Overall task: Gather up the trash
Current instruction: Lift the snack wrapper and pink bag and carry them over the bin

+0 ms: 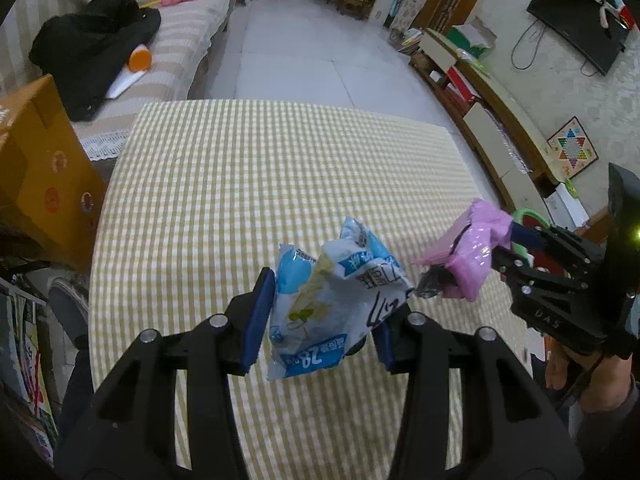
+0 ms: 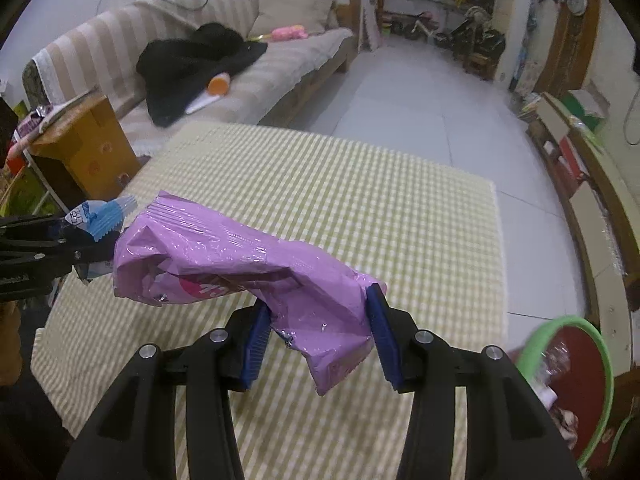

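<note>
My left gripper point(image 1: 320, 312) is shut on a crumpled blue and white snack bag point(image 1: 328, 300), held above the yellow checked tablecloth point(image 1: 260, 168). My right gripper point(image 2: 318, 332) is shut on a crumpled pink wrapper point(image 2: 240, 264), also lifted off the checked tablecloth point(image 2: 360, 208). In the left wrist view the right gripper point(image 1: 504, 252) shows at the right edge with the pink wrapper point(image 1: 476, 252) sticking out of it. The right wrist view has the left gripper point(image 2: 86, 240) at its left edge, with a corner of the blue bag point(image 2: 102, 218) showing.
A green-rimmed bin point(image 2: 576, 380) with a red liner and some trash inside stands on the floor at the table's right. A cardboard box point(image 1: 36, 168) stands left of the table. A striped sofa point(image 2: 256, 76) with black clothing lies beyond.
</note>
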`<state>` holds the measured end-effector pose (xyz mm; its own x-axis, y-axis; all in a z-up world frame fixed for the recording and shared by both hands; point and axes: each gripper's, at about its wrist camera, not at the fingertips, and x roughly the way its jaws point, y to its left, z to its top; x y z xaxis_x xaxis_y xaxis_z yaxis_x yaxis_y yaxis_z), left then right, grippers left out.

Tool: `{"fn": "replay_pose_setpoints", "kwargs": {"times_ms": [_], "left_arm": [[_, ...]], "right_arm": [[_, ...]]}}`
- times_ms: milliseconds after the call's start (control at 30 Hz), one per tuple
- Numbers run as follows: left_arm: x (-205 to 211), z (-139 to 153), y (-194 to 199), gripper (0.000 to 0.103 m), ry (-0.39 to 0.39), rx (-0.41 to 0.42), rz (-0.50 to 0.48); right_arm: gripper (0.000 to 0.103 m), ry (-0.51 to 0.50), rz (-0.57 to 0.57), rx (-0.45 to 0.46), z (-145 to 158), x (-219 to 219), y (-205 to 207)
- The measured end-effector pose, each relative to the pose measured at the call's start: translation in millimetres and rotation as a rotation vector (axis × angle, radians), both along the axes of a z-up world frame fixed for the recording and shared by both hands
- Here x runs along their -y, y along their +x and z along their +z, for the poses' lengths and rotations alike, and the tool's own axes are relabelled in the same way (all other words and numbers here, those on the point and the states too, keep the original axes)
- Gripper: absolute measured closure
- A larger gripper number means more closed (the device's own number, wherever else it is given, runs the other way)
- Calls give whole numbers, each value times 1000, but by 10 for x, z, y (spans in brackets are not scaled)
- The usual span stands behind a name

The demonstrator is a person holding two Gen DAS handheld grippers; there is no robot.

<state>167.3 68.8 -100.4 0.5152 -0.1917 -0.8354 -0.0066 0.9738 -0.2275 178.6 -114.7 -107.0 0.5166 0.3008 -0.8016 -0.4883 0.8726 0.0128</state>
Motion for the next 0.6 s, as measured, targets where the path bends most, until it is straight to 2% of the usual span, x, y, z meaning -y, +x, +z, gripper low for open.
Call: {"fn": "replay_pose_setpoints", "kwargs": {"times_ms": [233, 600], "left_arm": [[194, 222, -362, 60, 12, 24, -28], [448, 538, -596, 60, 36, 83, -67]], "right_arm": [[58, 10, -48, 45, 272, 255, -410], [58, 62, -112, 91, 566, 559, -746]]}}
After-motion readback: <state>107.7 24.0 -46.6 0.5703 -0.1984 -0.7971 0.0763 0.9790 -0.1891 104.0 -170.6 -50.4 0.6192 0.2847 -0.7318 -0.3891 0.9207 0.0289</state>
